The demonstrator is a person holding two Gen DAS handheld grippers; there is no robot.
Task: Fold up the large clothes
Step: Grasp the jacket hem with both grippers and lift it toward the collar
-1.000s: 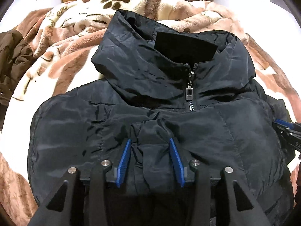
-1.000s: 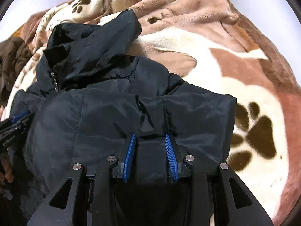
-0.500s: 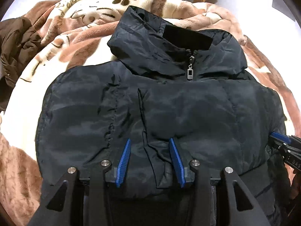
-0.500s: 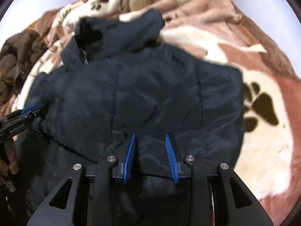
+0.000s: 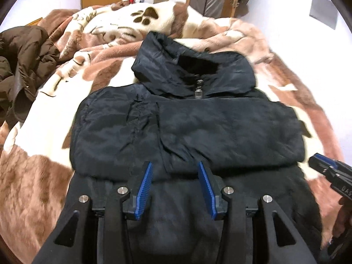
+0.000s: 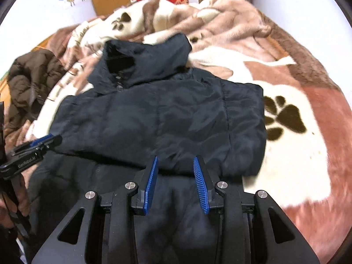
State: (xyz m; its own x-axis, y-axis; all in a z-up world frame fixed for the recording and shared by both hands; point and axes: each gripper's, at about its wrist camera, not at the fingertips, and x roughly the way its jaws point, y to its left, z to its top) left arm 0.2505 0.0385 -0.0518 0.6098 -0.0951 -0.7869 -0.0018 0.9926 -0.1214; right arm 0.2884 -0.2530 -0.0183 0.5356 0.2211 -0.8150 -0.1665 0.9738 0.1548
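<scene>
A dark navy puffer jacket (image 5: pixel 198 127) (image 6: pixel 165 114) lies front up on the bed, collar and zip pull far from me. Its upper part forms a folded layer whose near edge runs just under both pairs of fingertips. My left gripper (image 5: pixel 175 165) hovers over that edge with its blue pads apart; the fabric beneath lies flat and is not pinched. My right gripper (image 6: pixel 175 159) hangs over the same edge further right; its jaws are opening with nothing pressed between them. Each gripper appears at the rim of the other's view: right gripper (image 5: pixel 325 165), left gripper (image 6: pixel 44 140).
A plush brown and cream paw-print blanket (image 5: pixel 44 176) (image 6: pixel 297 154) covers the bed. A brown puffer coat (image 5: pixel 24 61) (image 6: pixel 30 77) is heaped at the left edge. White walls, wooden cupboards and boxes stand behind the bed. A hand (image 6: pixel 13 198) holds the left gripper.
Both grippers have drawn back and up from the jacket's chest to its near fold edge. The fabric bunched between the pads has gone flat. The right jaws stand a little wider.
</scene>
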